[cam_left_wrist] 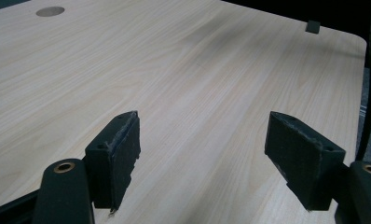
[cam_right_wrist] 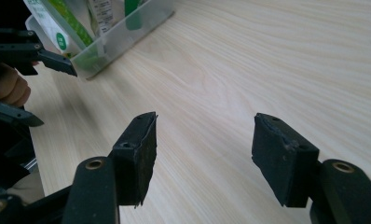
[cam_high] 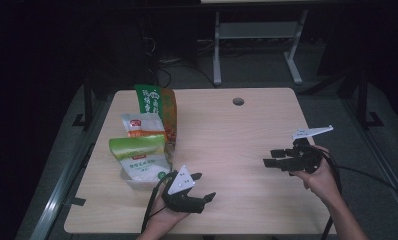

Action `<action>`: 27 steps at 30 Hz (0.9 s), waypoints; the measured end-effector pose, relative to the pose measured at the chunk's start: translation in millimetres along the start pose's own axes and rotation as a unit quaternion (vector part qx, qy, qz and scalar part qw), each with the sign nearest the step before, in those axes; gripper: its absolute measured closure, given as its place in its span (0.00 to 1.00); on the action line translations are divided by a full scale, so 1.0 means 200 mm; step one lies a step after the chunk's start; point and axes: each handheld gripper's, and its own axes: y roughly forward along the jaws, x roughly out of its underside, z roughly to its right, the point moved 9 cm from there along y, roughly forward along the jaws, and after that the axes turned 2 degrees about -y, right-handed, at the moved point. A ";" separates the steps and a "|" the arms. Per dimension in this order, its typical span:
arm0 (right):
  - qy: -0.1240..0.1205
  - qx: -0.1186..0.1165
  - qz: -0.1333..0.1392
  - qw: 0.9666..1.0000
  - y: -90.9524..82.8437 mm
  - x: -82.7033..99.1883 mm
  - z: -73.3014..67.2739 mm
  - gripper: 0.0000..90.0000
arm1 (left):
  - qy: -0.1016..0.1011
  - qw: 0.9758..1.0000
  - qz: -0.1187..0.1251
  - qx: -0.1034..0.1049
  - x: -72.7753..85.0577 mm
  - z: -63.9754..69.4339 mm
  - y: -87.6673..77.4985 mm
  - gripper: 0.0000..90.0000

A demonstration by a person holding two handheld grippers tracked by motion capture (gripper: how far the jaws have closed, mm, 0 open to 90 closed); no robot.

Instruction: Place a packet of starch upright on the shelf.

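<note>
Packets (cam_high: 146, 137) stand upright in a clear bin (cam_high: 137, 182) along the left edge of the table (cam_high: 237, 145), leaving a broad bare stretch of wood from the middle to the right edge. Just beside the bin's near end, the left gripper (cam_high: 199, 186) has its jaws apart on nothing. Well across the table, the right gripper (cam_high: 271, 159) (pointing toward the bin) is also spread wide and empty.
</note>
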 end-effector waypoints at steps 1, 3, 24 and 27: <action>0.000 0.000 0.000 1.000 0.00 0.00 0.00 0.44 | 0.000 1.000 0.000 0.000 0.00 0.00 0.00 0.29; 0.007 0.005 0.000 1.000 -0.02 0.04 0.02 0.43 | 0.000 1.000 0.000 0.000 0.00 0.00 0.00 0.29; 0.046 0.012 0.013 0.999 -0.13 0.31 0.06 0.42 | -0.005 1.000 -0.010 0.003 0.02 0.00 0.02 0.29; 0.046 0.015 0.012 0.999 -0.13 0.34 0.05 0.42 | -0.005 1.000 -0.009 0.004 0.02 0.00 0.02 0.29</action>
